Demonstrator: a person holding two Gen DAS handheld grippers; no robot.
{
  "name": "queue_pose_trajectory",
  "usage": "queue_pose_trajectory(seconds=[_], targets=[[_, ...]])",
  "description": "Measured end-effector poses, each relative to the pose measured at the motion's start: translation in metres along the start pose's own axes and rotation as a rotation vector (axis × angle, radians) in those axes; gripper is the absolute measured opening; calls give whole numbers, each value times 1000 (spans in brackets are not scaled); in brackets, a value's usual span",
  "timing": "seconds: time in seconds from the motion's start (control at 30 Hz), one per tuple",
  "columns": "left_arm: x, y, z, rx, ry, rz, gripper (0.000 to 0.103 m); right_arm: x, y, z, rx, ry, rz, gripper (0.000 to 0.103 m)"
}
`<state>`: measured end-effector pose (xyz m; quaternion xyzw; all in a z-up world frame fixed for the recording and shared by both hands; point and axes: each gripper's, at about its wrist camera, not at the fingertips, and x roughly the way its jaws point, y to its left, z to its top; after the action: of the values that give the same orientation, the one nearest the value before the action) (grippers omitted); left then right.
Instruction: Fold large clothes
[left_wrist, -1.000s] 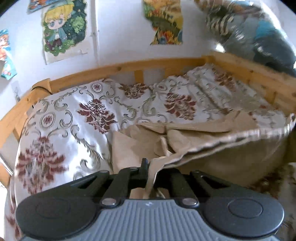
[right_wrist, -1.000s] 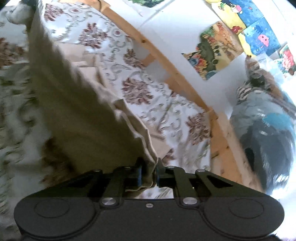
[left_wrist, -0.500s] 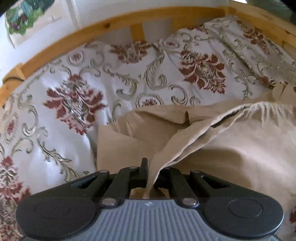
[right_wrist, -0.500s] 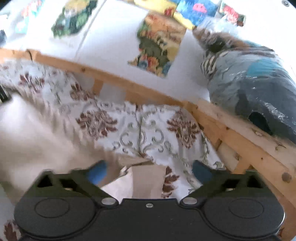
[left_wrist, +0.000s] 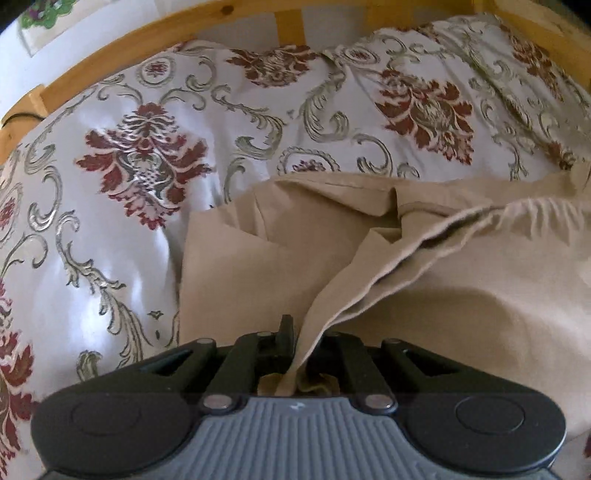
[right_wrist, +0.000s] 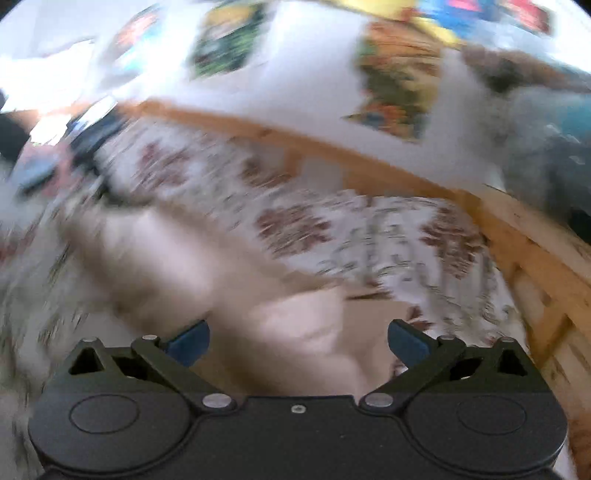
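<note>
Left wrist view: left claw (left_wrist: 295, 339) clenched on beige garment (left_wrist: 424, 288) atop floral bedspread (left_wrist: 147, 166), wooden bedframe (left_wrist: 147, 48) behind; right claw (right_wrist: 298, 341) just spread wide, released.

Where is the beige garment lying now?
In the left wrist view, the beige garment lies on the patterned bedspread, lower right, below the wooden bed rail.

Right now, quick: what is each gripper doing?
Left gripper: shut on a fold of the beige garment.
Right gripper: open, holding nothing; its jaws have just opened off the garment.
</note>
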<state>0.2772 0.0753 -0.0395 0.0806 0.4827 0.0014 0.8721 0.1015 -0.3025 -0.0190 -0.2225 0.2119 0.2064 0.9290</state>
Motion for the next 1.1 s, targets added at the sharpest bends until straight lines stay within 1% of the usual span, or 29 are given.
queue_pose_trajectory(seconds=[0.07, 0.1, 0.13, 0.17, 0.2, 0.23, 0.27, 0.3, 0.33, 0.37, 0.4, 0.43, 0.47, 0.5, 0.53, 0.6, 0.67, 0.73, 0.77, 0.83, 0.9, 0.97, 1.0, 1.03, 1.07, 1.1], targets=[[-8, 3, 0, -12, -19, -5, 6, 7, 7, -1, -56, 38, -23, 95], [-13, 3, 1, -13, -24, -5, 6, 10, 4, -1, -49, 38, -35, 84], [-17, 4, 2, -14, -32, -8, 6, 12, -1, -1, -12, 31, -53, 71], [-21, 5, 2, -14, -42, -14, 10, 13, -8, -2, 45, 21, -71, 63], [-25, 7, 2, -14, -54, -20, 12, 16, -19, -2, 121, -2, -79, 39], [-28, 10, 2, -17, -63, -28, 17, 18, -27, -5, 176, -12, -96, 22], [-30, 13, 3, -25, -70, -38, 20, 22, -35, -7, 228, -18, -128, 22], [-32, 17, 3, -40, -75, -65, 24, 27, -41, -9, 262, -21, -167, 18], [-34, 21, 2, -50, -77, -94, 36, 32, -45, -12, 285, -21, -198, 13], [-36, 26, 1, -63, -82, -128, 61, 39, -50, -16, 318, -15, -228, 12], [-40, 32, -2, -85, -98, -180, 73, 44, -53, -21, 348, -9, -242, 12], [-45, 37, -5, -100, -133, -217, 83, 48, -55, -26, 379, 2, -249, 10], [-54, 43, -10, -107, -189, -246, 88, 53, -58, -31, 406, 18, -255, 10], [-60, 48, -13, -106, -229, -262, 92, 57, -59, -35, 424, 38, -265, 8], [-65, 51, -16, -106, -252, -270, 99, 60, -61, -38, 434, 49, -272, 8], [-73, 59, -22, -125, -278, -274, 101, 63, -65, -43, 465, 64, -286, 8], [-78, 67, -32, -156, -292, -299, 102, 64, -69, -46, 507, 70, -289, 8], [-81, 72, -46, -186, -305, -329, 102, 60, -70, -49, 540, 81, -296, 17], [-81, 74, -54, -195, -307, -341, 102, 60, -70, -49, 546, 89, -298, 18], [-81, 74, -72, -192, -276, -362, 102, 59, -70, -48, 545, 104, -302, 21], [-78, 68, -84, -148, -252, -350, 102, 57, -70, -48, 554, 101, -302, 21], [-76, 59, -92, -82, -256, -286, 102, 56, -71, -48, 587, 95, -291, 25], [-74, 53, -93, -43, -262, -225, 102, 56, -72, -49, 606, 97, -284, 27], [-71, 48, -92, -8, -260, -146, 102, 56, -73, -50, 617, 102, -278, 29], [-67, 43, -90, 25, -256, -91, 102, 56, -74, -50, 623, 110, -276, 29], [-63, 39, -86, 69, -251, -52, 102, 57, -74, -51, 625, 118, -279, 29]])
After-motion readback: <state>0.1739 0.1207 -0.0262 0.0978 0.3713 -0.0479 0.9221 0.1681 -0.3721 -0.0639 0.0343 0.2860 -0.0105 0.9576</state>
